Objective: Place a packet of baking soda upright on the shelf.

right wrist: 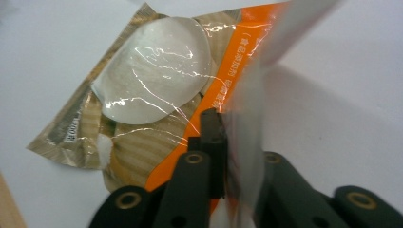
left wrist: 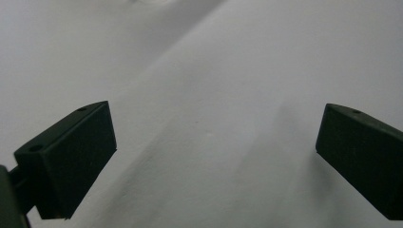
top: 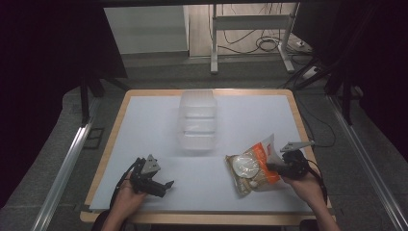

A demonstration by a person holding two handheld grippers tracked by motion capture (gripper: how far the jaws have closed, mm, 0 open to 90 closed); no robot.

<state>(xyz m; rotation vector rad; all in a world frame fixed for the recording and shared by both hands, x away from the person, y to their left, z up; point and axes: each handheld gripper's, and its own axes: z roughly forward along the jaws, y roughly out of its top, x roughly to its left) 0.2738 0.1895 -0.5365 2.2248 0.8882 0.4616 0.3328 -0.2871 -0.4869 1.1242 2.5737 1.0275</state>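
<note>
A clear plastic tub [top: 197, 120] stands on the white desk [top: 144, 120] toward the far edge, about midway between its left and right sides; I can see straight through its walls and make out nothing inside it. Beyond the far edge of the desk, white frame legs [top: 214, 43] rise from the floor and black cables [top: 262, 44] lie looped among them. Metal rails [top: 65, 166] run along the floor on either side of the desk. Near the front right corner lies a snack packet [top: 252, 168], part clear film, part orange, with pale round pieces showing through its window; one end of it lifts off the desk surface. The right tongs [top: 275, 167] are closed on the packet's orange edge, and in the right gripper view [right wrist: 223, 128] the film is pinched between the two black jaws while the rest of the packet [right wrist: 152, 95] spreads out ahead on the white surface. The left tongs [top: 165, 185] sit low near the front left corner, well apart from the packet and the tub, jaws spread wide with bare white desk [left wrist: 214, 95] between them [left wrist: 216, 147], holding nothing.
</note>
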